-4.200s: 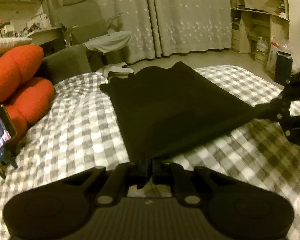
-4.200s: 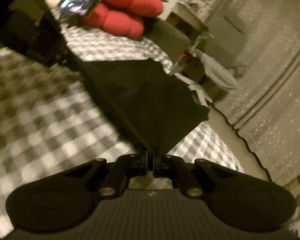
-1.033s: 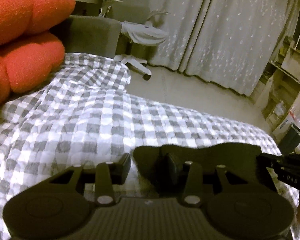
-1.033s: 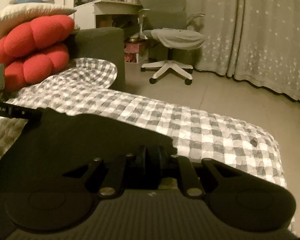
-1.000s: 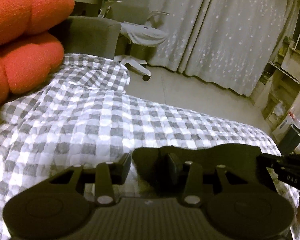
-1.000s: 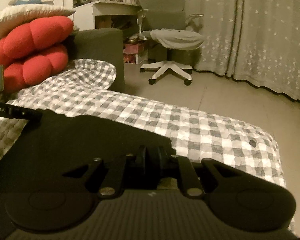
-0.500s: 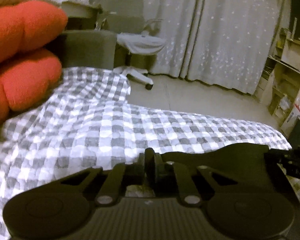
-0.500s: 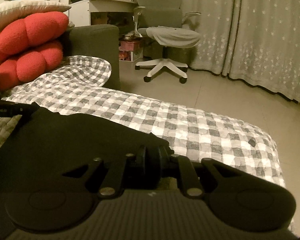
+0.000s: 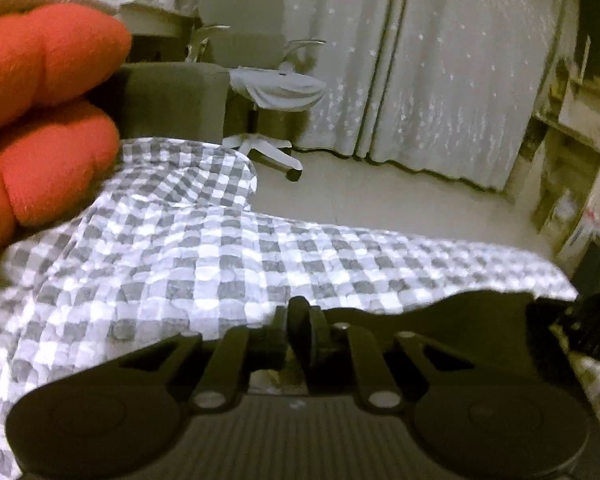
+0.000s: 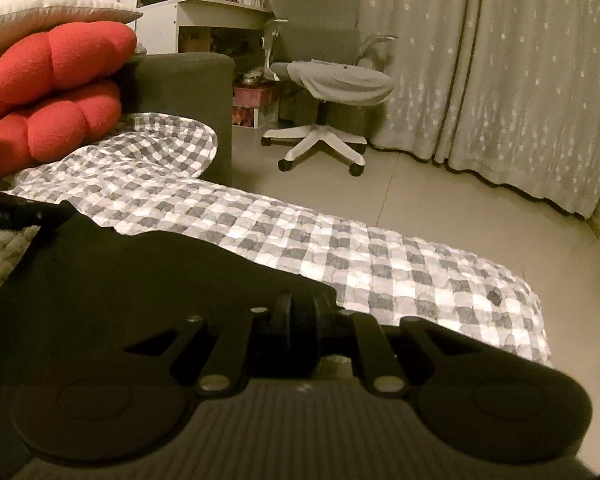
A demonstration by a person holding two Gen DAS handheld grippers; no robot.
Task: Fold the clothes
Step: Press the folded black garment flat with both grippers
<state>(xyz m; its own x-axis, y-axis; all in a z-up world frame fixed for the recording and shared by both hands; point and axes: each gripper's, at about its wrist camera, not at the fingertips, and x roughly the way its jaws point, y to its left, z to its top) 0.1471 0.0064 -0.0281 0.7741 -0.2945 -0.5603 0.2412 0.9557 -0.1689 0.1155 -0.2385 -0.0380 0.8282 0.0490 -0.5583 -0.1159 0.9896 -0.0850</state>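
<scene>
While my left gripper point(image 9: 298, 320) eases its jaws apart with a corner of the black garment point(image 9: 460, 320) between them, the cloth lies dark, plain and flat on the grey-and-white checked bedspread point(image 9: 180, 264). Further right, my right gripper point(image 10: 302, 316) pinches the garment's other near corner.

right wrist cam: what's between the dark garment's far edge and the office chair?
In the right wrist view: past the dark garment comes checkered bedcover, then bare floor up to the office chair. Nothing else lies there.
</scene>
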